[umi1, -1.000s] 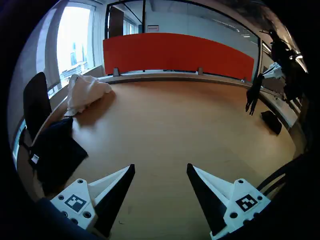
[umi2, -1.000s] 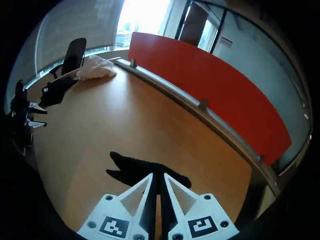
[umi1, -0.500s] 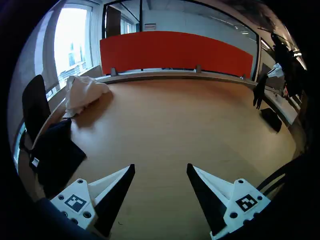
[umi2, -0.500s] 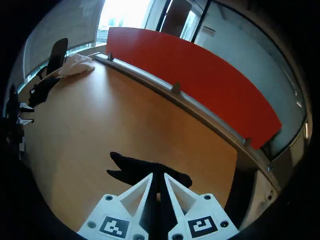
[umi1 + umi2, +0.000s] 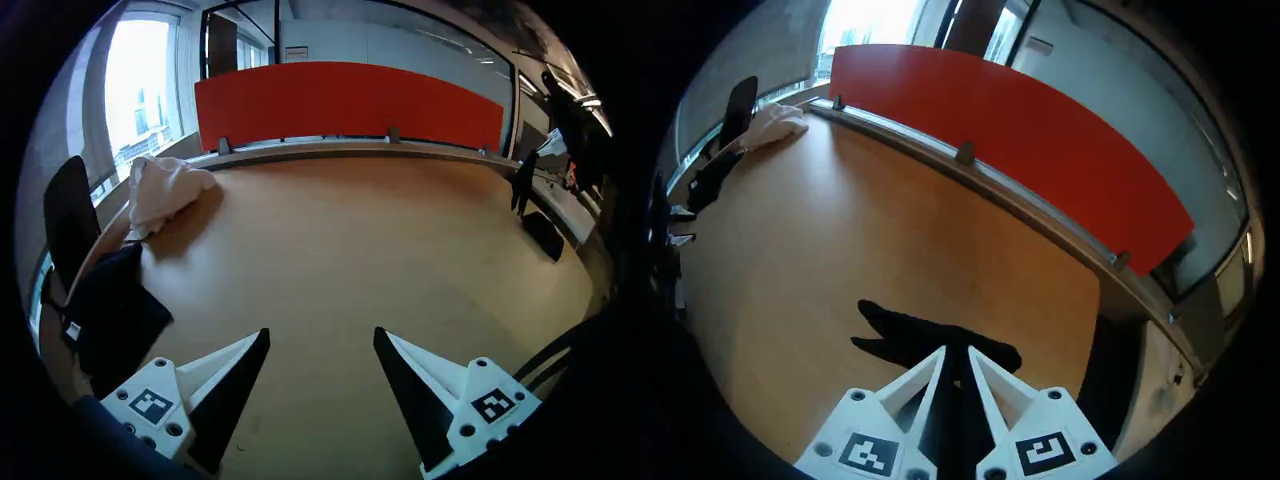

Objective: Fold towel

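Towel, black, is hanging clamped in the right gripper; left gripper is hovering apart above the counter.

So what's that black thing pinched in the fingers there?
It's a black cloth, matte, soft and limp. The right gripper has its fingers shut on one part, and the rest spreads past the tips in a few pointed flaps. In the left gripper view it dangles from that gripper, seemingly clear of the wooden table, near its far right edge.
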Demonstrator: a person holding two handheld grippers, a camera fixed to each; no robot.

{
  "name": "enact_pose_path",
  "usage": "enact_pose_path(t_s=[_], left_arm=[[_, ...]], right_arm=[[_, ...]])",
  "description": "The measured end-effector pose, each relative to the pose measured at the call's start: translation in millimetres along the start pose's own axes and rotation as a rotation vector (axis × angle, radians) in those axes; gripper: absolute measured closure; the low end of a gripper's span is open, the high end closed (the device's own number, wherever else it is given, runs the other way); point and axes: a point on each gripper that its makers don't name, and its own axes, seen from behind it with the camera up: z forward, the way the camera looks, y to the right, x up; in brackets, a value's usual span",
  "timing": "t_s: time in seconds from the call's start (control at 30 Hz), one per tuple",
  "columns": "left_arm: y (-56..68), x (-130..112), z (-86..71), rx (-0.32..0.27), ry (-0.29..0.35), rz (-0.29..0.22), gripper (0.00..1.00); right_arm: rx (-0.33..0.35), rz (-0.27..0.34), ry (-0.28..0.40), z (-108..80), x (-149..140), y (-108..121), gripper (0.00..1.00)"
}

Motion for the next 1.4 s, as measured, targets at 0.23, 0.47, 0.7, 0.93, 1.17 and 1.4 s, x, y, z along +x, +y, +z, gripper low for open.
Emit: enact_pose_path(t_s=[0.23,0.47,0.7,0.93,1.17,1.4], left_arm=[[2.1,0,-0.7,0.0,-0.004,0.003,0.04],[6.5,2,0.8,-0.007,-0.006,0.012,0.04],[11.5,4,1.8,-0.017,-0.006,0.02,0.04],[16.3,3,2.1,-0.027,-0.009,0.029,0.04],[19.7,0,2.1,-0.032,-0.015,0.034,0.04],[19.4,0,1.1,-0.031,-0.015,0.041,0.04]], right_arm=[[-0.006,0.012,-0.018,-0.5,-13,6,0.96],[-0.01,0.027,-0.031,-4.0,-27,10,0.96],[-0.022,0.029,-0.065,-14.1,-55,20,0.96],[-0.046,0.027,-0.111,-24.8,-90,31,0.96],[-0.058,0.021,-0.148,-30.4,-115,34,0.96],[-0.069,0.025,-0.188,-31.4,-137,35,0.96]])
